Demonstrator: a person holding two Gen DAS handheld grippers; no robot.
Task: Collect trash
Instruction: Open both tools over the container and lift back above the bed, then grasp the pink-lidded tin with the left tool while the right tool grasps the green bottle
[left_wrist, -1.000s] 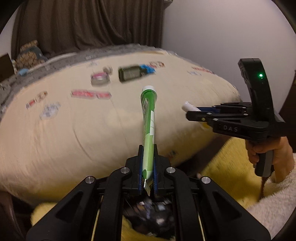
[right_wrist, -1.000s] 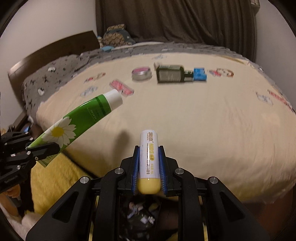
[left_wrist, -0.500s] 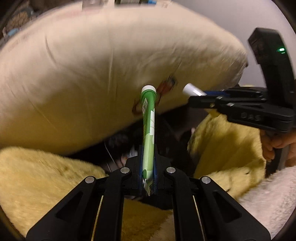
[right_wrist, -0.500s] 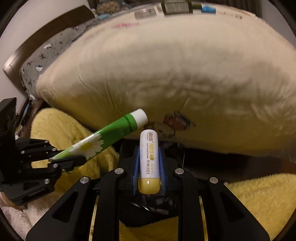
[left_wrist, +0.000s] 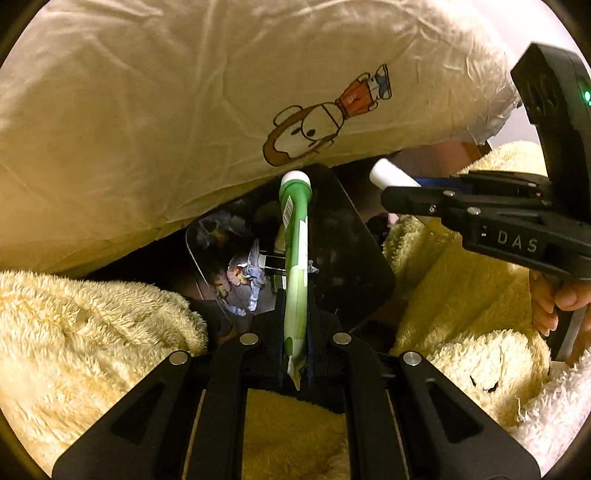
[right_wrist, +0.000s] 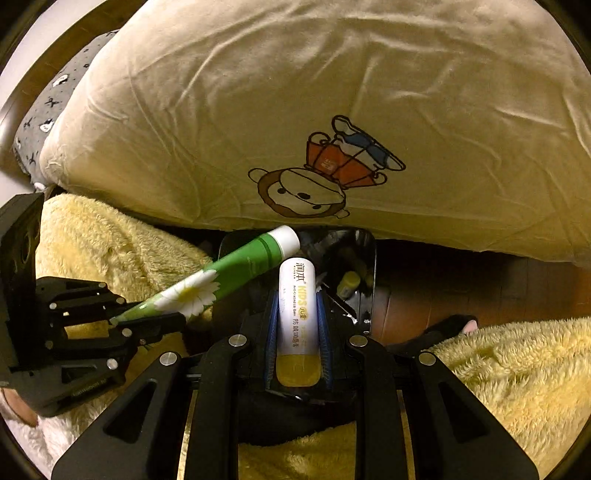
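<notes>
- Cream bed cover with cartoon print (right_wrist: 295, 110) fills the top of both views; its edge overhangs the bin.
- Black rectangular trash bin lined with a dark bag (left_wrist: 354, 251) sits below both tools, some wrappers already inside.
- Left tongs (left_wrist: 295, 332) pinch a green daisy-print squeeze tube with white cap (left_wrist: 295, 251) above the bin opening.
- Right tongs (right_wrist: 297, 332) pinch a white-and-yellow lip balm stick (right_wrist: 297, 314), also over the bin.
- Judgement: both items collected, neither dropped yet; release is left.

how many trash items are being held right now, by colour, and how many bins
green tube with daisy print, in the left gripper: 1
white and yellow lip balm stick, in the right gripper: 1
black trash bin: 1
total: 3
</notes>
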